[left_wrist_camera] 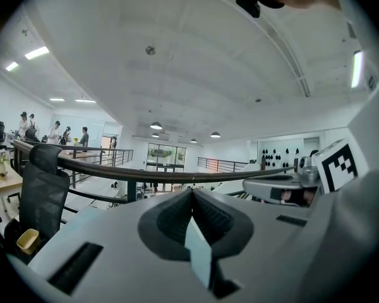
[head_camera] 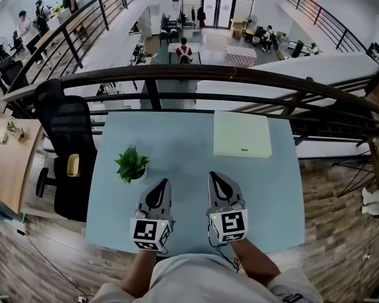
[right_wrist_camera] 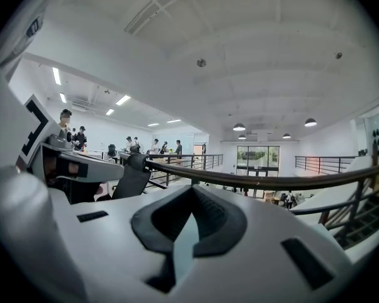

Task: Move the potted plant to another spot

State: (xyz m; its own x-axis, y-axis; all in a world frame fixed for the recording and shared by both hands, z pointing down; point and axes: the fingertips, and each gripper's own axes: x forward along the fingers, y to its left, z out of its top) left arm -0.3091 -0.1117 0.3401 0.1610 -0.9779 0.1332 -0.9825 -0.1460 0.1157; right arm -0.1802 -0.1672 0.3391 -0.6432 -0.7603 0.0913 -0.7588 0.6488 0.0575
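The small potted plant [head_camera: 131, 165], green leaves in a white pot, stands on the left part of the pale blue table [head_camera: 189, 144]. My left gripper [head_camera: 165, 182] rests on the table just right of the plant and nearer to me, apart from it, jaws shut and empty. My right gripper [head_camera: 213, 176] lies beside it, also shut with nothing held. In the left gripper view the left gripper [left_wrist_camera: 191, 192] shows its jaws pressed together; the right gripper view shows the right gripper [right_wrist_camera: 191, 189] the same way. Neither gripper view shows the plant.
A flat white box [head_camera: 242, 134] lies at the table's back right. A dark railing [head_camera: 196, 74] runs just behind the table's far edge. A black office chair [head_camera: 66, 144] with a yellow cup [head_camera: 72, 165] on its seat stands at the table's left.
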